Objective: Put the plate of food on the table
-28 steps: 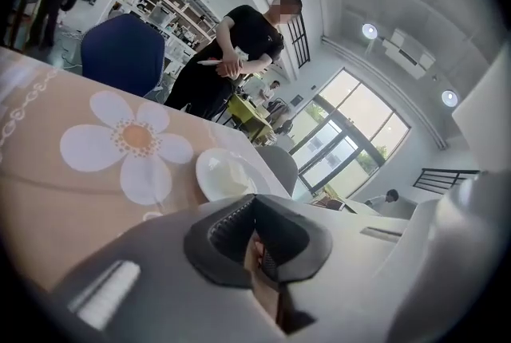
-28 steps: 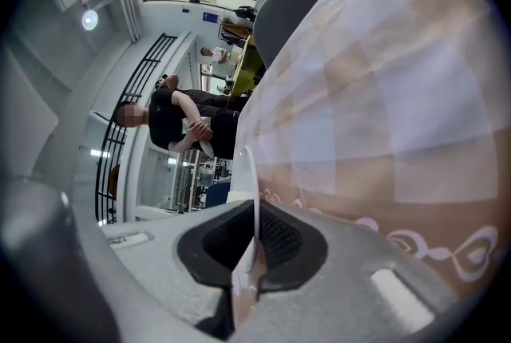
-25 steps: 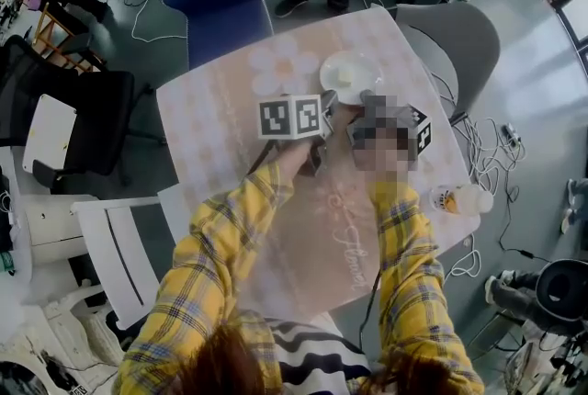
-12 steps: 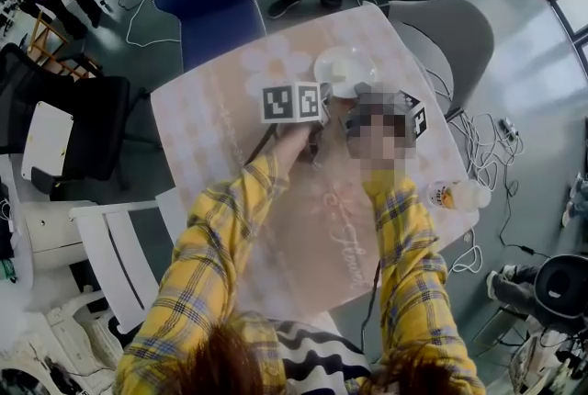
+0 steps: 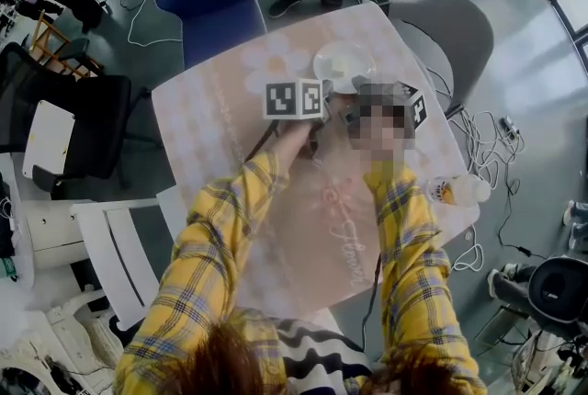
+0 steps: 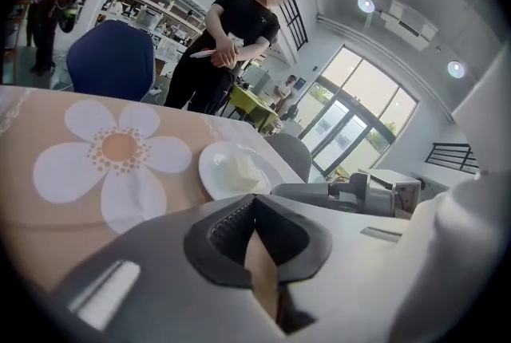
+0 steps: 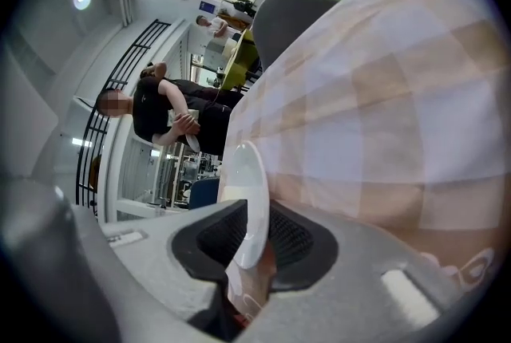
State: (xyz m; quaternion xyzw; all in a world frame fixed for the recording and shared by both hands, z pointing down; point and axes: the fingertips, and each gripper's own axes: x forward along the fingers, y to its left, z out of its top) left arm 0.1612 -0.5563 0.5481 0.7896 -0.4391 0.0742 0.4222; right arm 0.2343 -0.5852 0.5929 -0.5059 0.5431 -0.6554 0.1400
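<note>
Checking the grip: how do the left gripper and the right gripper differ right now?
The left gripper has its jaws shut on nothing; the right gripper grips the plate by its rim. The left gripper sits level; the right gripper is rolled onto its side. Both point toward the plate on the table.

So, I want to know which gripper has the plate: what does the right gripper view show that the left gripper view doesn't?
Only the right gripper view: the rim of the round white plate pinched between the jaws of the right gripper. Only the left gripper view: the pale food on that plate, the big white flower print, and the left gripper shut on nothing. Both: the plate, the peach tablecloth and a standing person in black.
</note>
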